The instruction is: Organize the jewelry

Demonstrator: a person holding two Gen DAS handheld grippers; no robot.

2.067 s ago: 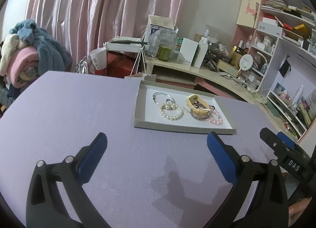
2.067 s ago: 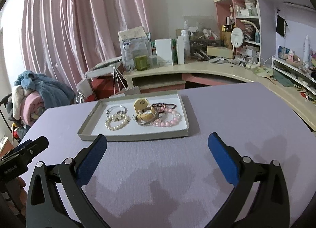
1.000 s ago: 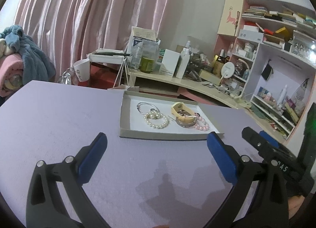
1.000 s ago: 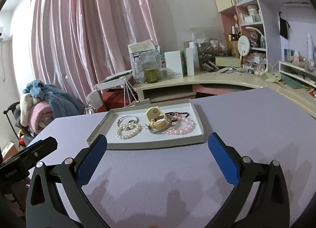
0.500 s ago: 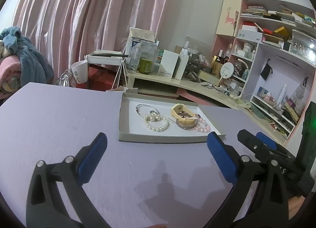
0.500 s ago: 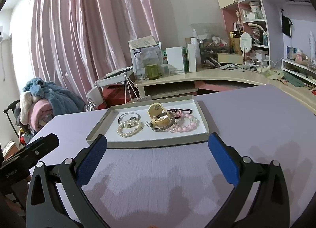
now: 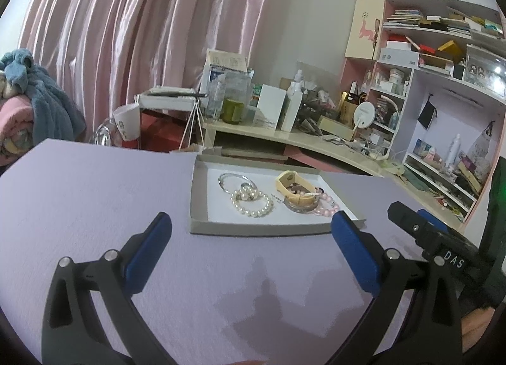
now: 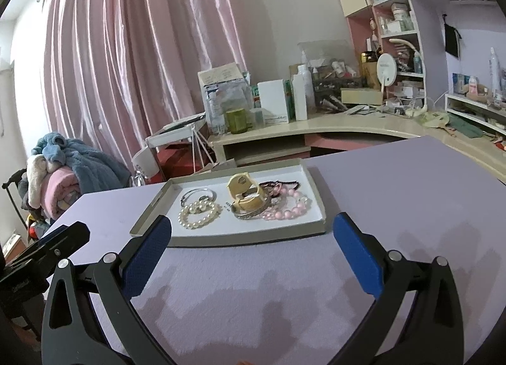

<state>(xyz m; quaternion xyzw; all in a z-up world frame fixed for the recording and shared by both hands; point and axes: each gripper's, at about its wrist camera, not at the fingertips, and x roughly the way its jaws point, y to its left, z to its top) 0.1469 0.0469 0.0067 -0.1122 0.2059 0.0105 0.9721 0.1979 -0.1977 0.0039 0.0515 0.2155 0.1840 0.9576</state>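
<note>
Left gripper (image 7: 251,232): jaws spread wide, nothing between them, held over the lilac table (image 7: 95,194). Right gripper (image 8: 253,232): likewise agape and empty. Each tool shows at the edge of the other's view, so they stand side by side, both short of the work.

Just beyond the fingertips of both lies a shallow grey tray (image 8: 227,240), its near wall running across the gap between the jaws. All jewelry is inside it. Ahead of the left finger in the right wrist view: a pearl bracelet (image 8: 197,215), with a silver bangle (image 8: 198,193) touching it on the far side. Ahead of the right finger: a cream watch band (image 8: 245,192) resting on a metal bangle (image 8: 249,211), a pink bead bracelet (image 8: 289,207) overlapping that, and a dark thin strand (image 8: 281,183) farthest back.

Handling judgement: all pieces light. Beaded items are limp and will sag and swing; round beads are likely slippery, so pinch across the strand at a free outer arc. Bangles are stiff; take them across the rim. The right-hand cluster overlaps and may drag together if lifted.

Whether this arrangement precedes sorting or follows it cannot be settled.
</note>
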